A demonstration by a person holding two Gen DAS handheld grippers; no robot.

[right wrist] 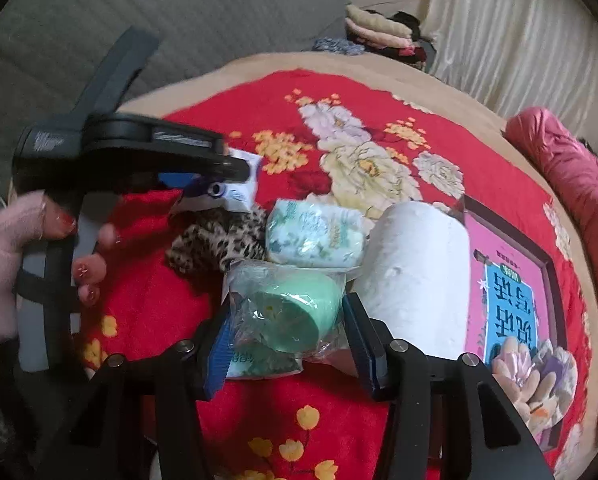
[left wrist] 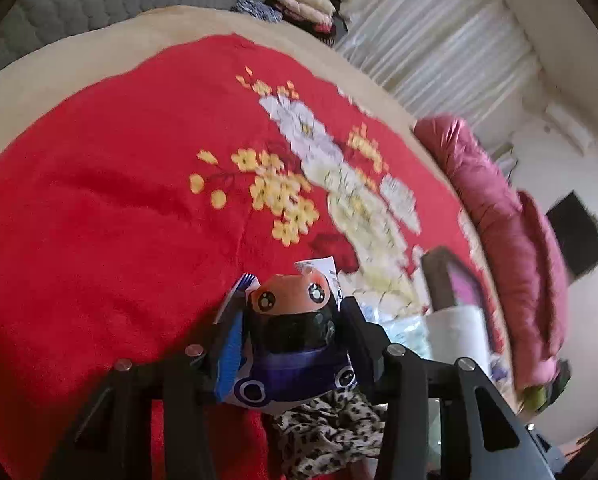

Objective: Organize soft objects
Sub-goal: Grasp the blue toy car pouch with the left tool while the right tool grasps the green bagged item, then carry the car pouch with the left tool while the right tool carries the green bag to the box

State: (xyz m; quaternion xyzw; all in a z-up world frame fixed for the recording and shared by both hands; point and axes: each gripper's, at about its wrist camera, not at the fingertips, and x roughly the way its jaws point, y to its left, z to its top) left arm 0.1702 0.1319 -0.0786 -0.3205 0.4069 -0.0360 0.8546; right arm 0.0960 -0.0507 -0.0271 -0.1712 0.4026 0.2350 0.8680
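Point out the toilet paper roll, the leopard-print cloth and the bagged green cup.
toilet paper roll (right wrist: 415,276): right wrist view, on its white side wall.
leopard-print cloth (right wrist: 215,244): right wrist view, on the middle of the bunched fabric.
bagged green cup (right wrist: 295,312): right wrist view, on the cup's green side, seen through the clear bag.

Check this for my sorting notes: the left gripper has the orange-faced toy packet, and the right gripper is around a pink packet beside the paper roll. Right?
Not quite. The packet between the right gripper fingers is green, not pink, as the right wrist view shows. The rest stands: the left gripper has the toy packet, and the paper roll is alongside.
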